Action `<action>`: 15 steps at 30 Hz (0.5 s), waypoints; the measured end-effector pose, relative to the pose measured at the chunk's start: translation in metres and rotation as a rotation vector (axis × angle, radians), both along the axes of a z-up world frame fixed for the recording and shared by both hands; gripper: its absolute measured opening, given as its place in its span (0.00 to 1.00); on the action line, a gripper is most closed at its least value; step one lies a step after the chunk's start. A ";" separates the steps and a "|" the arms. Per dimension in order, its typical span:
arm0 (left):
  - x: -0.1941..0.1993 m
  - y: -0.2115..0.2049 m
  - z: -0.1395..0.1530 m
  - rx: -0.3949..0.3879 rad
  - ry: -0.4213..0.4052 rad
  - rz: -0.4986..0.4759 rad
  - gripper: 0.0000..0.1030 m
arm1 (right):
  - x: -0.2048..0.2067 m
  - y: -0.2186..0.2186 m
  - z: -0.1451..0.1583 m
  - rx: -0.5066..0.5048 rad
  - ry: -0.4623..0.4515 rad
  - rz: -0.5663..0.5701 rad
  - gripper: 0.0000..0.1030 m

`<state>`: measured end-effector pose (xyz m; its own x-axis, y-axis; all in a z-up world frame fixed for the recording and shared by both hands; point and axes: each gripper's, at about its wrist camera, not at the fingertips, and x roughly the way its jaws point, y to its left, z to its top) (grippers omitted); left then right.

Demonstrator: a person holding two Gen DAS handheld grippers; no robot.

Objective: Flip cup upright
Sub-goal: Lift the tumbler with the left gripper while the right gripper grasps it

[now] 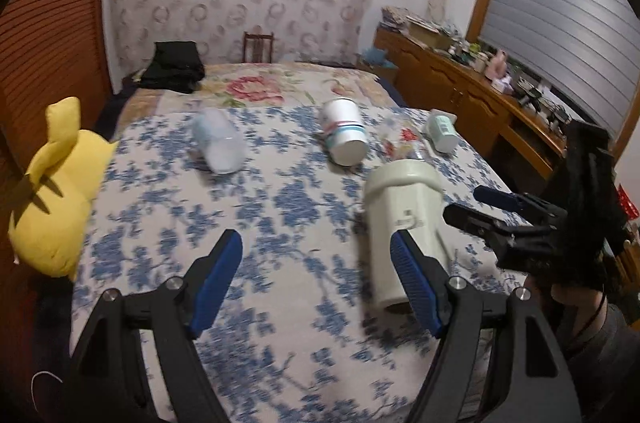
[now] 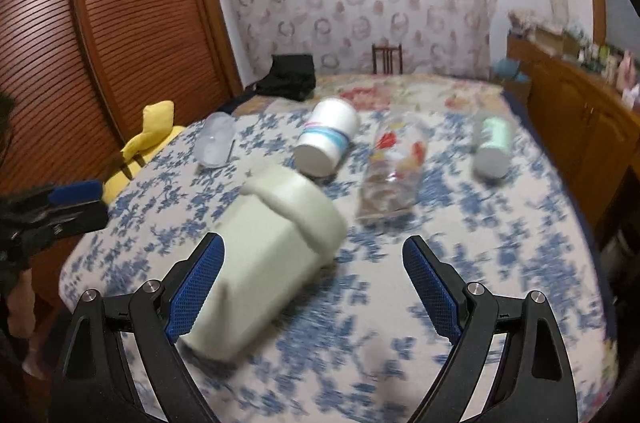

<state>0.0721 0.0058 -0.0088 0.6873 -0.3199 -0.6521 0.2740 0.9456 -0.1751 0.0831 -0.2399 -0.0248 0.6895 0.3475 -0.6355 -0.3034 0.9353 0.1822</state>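
Lying on its side on the bed's blue-and-white floral quilt: a cream-white plastic cup with a thick rim, rim toward the far end, base toward the cameras. Left gripper spread wide, its right blue-padded finger in front of the cup's side; contact impossible to judge, nothing between the fingers. Right gripper likewise wide open, left finger overlapping the cup near its base, nothing clamped. Farther back, also tipped over: a frosted translucent cup, a white cup with coloured bands, a clear glass with red print, and a pale green cup. At the quilt's left edge, a yellow plush toy. Much motion blur in the right wrist view.
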 end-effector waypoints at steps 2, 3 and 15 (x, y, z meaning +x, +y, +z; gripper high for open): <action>-0.004 0.010 -0.002 -0.004 -0.004 0.015 0.74 | 0.008 0.005 -0.004 0.031 0.045 -0.014 0.90; -0.006 0.012 -0.003 -0.005 -0.005 0.019 0.74 | 0.011 0.007 -0.005 0.042 0.061 -0.015 0.90; -0.015 0.036 -0.015 -0.031 0.001 0.049 0.74 | 0.038 0.032 -0.023 0.066 0.258 0.007 0.95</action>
<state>0.0569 0.0416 -0.0236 0.7022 -0.3064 -0.6427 0.2277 0.9519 -0.2051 0.1206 -0.2076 -0.0474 0.5055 0.3983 -0.7654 -0.2453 0.9168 0.3150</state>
